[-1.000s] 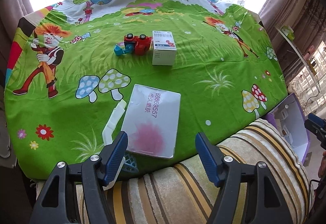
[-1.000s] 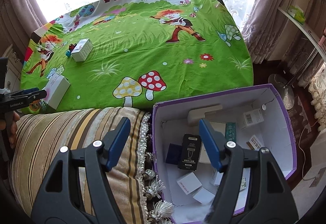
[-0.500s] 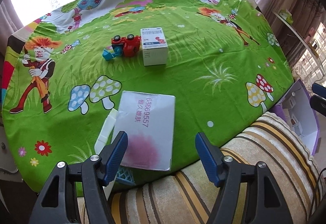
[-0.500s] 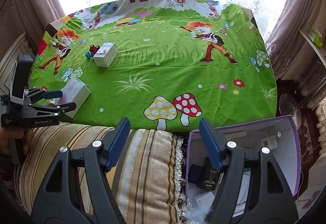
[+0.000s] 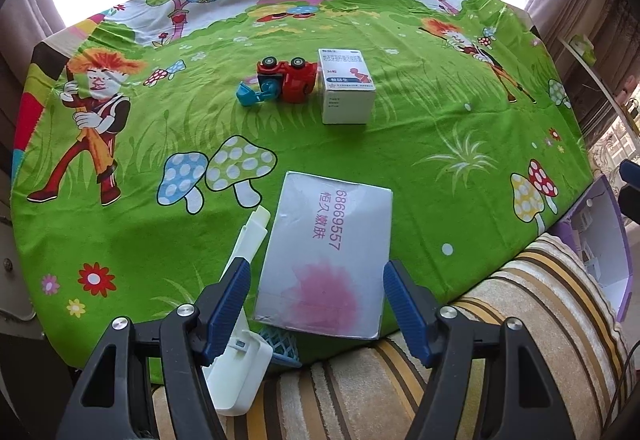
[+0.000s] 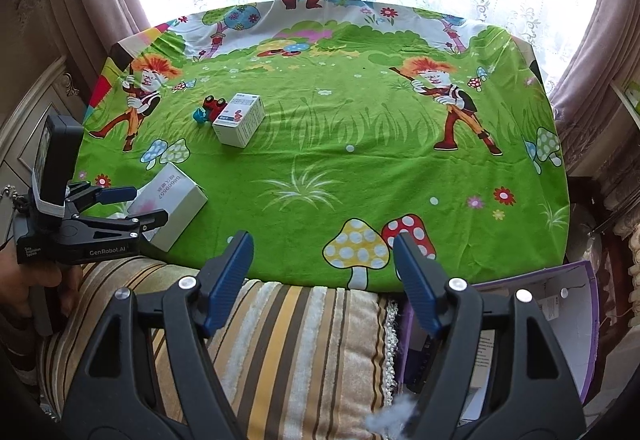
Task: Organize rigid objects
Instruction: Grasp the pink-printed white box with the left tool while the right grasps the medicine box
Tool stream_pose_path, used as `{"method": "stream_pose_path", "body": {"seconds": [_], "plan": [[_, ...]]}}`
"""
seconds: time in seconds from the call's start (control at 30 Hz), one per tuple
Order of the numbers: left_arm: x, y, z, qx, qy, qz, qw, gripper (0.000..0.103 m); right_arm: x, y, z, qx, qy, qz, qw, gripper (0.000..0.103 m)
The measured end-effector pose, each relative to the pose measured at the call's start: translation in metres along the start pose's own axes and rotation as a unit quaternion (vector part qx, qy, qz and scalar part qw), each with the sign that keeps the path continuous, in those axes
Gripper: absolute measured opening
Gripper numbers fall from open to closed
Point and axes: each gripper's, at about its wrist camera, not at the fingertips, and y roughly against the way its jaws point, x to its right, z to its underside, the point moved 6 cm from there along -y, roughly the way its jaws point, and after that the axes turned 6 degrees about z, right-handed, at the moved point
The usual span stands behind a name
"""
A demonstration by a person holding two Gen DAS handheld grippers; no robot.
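Observation:
A flat silver-white box with pink print [image 5: 326,248] lies at the near edge of the green cartoon tablecloth [image 5: 420,160]. My left gripper [image 5: 315,266] hovers open over its near end, one pad on either side and neither touching it. In the right wrist view the left gripper [image 6: 149,204] stands at the same box [image 6: 176,200]. Farther back a small white medicine box [image 5: 346,88] stands beside a red toy truck [image 5: 290,78]. My right gripper [image 6: 322,240] hangs over the table's near edge with nothing between its jaws, which are opening.
A long white plastic piece [image 5: 254,232] lies left of the flat box, and a blue mesh item [image 5: 280,346] pokes out beneath it. A striped cushion [image 6: 280,340] fills the foreground. A purple carton [image 6: 576,324] holding several small boxes sits low at the right.
The right gripper has swung left, away from the purple carton and toward the table. The left gripper has edged slightly closer over the flat box.

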Motion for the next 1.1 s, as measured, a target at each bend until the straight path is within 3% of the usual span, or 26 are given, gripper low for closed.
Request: {"method": "stream_pose_path", "body": {"seconds": [0.27, 0.6, 0.8, 1.1], "plan": [[0.018, -0.009, 0.003, -0.018, -0.033, 0.008, 0.9993, 0.07, -0.014, -0.013, -0.011, -0.008, 0.002, -0.014, 1.0, 0.076], [0.026, -0.019, -0.006, -0.019, -0.023, 0.028, 0.9992, 0.066, -0.039, -0.031, -0.034, -0.012, 0.003, -0.023, 1.0, 0.077], [0.018, 0.006, -0.017, 0.048, 0.023, 0.061, 0.9968, 0.066, -0.046, -0.038, -0.054, -0.001, -0.015, -0.018, 1.0, 0.077], [-0.039, 0.042, -0.026, 0.138, 0.12, 0.023, 0.9828, 0.066, -0.073, -0.074, -0.079, -0.006, -0.033, -0.017, 0.999, 0.077]]}}
